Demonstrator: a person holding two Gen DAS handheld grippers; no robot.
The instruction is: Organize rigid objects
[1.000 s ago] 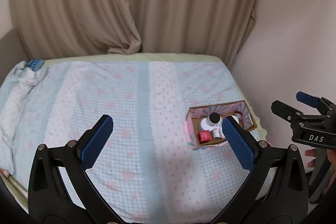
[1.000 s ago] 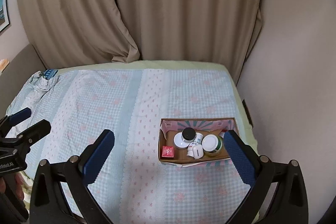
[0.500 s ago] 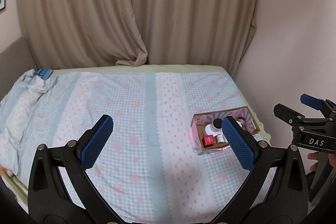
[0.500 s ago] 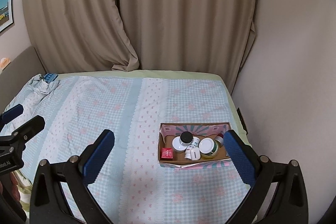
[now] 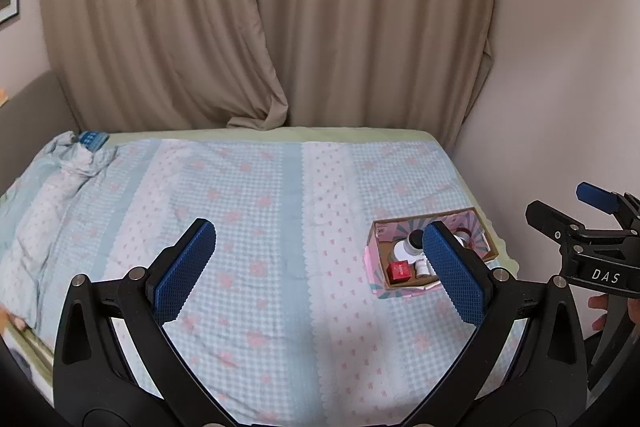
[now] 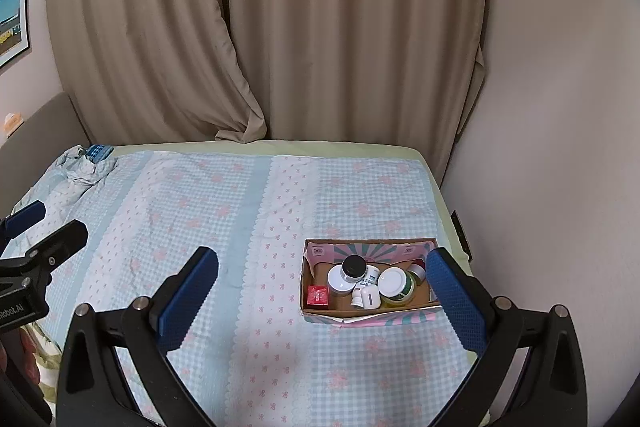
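Both tools held above the bed's near edge, jaws wide apart, nothing between them: left tool (image 5: 318, 267) over mid-bed, right tool (image 6: 322, 297) further toward the right edge. Box (image 6: 362, 319) sits on the bed (image 6: 224, 211) near the right edge, long axis running left-right along the near edge; it's ahead and right of the right tool, well off to the right of the left tool, so right tool is nearer. Inside, packed touching: red box (image 6: 318, 296) at left end, black-cap bottle (image 6: 353, 266), small white bottle (image 6: 368, 297), white-lid jar (image 6: 394, 281). All rigid items seen lie in the box; fits either sorted-in or awaiting unpacking. Far left corner: bunched cover w/ blue item (image 6: 98, 151).
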